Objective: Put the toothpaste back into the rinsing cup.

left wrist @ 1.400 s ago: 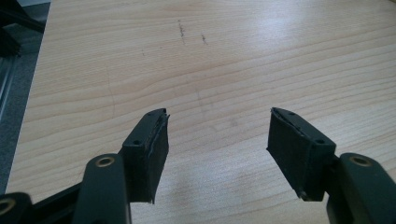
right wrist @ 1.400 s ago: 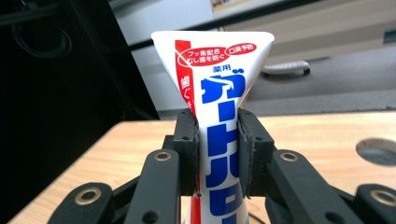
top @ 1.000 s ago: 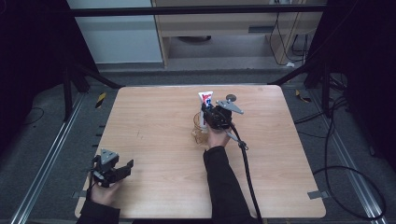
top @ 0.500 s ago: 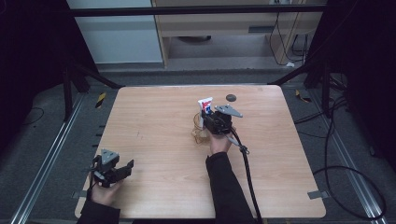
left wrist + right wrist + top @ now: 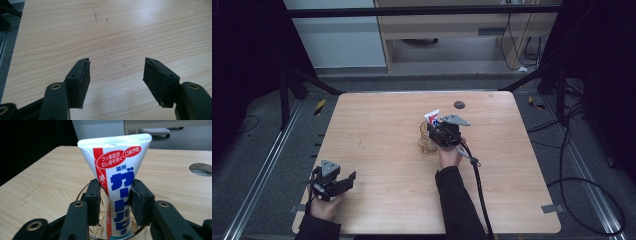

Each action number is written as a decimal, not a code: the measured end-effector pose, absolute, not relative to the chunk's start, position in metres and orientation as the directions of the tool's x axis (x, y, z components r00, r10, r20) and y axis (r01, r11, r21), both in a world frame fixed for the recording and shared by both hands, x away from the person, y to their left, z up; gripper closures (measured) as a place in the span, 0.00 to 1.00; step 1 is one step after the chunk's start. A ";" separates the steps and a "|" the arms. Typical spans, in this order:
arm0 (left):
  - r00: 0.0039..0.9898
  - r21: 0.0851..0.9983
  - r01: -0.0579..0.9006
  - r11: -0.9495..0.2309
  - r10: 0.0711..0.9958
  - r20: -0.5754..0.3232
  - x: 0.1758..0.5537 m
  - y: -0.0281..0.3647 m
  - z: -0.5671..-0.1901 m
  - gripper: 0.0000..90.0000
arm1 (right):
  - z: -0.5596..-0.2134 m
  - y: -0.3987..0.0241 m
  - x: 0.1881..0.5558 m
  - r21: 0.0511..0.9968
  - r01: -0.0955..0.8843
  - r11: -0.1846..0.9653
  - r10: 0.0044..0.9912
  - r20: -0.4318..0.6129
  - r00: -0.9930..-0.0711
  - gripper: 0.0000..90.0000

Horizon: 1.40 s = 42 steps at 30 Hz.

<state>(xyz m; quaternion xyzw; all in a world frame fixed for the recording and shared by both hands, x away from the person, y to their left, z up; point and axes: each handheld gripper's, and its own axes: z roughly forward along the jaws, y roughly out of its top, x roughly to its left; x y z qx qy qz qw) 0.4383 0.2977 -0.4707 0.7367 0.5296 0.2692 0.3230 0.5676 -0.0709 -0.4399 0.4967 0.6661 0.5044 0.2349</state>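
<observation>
A white toothpaste tube (image 5: 120, 177) with red and blue print stands upright, crimped end up, inside a clear glass (image 5: 83, 195). My right gripper (image 5: 115, 187) is shut on the tube, one black pad on each side just above the glass rim. In the high view this right gripper (image 5: 444, 132) sits at mid-table, the tube (image 5: 432, 118) poking up past it and the glass (image 5: 426, 142) below it. My left gripper (image 5: 348, 181) rests open near the front left corner. In its own view, the left gripper (image 5: 116, 67) has only bare wood between the jaws.
The wooden table (image 5: 377, 125) has a dark round cable hole (image 5: 459, 105) near its far edge, behind the glass. The right gripper's cable (image 5: 477, 180) trails back along the forearm. Dark floor and metal frame rails surround the table.
The right gripper and the tube have shifted slightly toward the near edge and lower at the glass. The left gripper has stayed put and open.
</observation>
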 end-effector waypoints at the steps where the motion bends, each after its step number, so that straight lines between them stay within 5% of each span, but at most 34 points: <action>1: 0.294 0.761 0.606 -0.231 0.954 0.055 0.438 0.298 -0.471 0.41 | -0.438 -0.071 0.567 0.908 0.420 -0.004 0.898 0.188 -0.399 0.62; 14: 0.296 0.759 0.607 -0.234 0.953 0.058 0.438 0.296 -0.471 0.41 | -0.410 -0.080 0.534 0.924 0.360 0.131 0.905 0.037 -0.423 0.24; 42: 0.319 0.767 0.584 -0.265 0.944 0.083 0.438 0.292 -0.476 0.30 | -0.426 -0.171 0.442 0.901 0.407 0.150 0.873 0.073 -0.482 0.18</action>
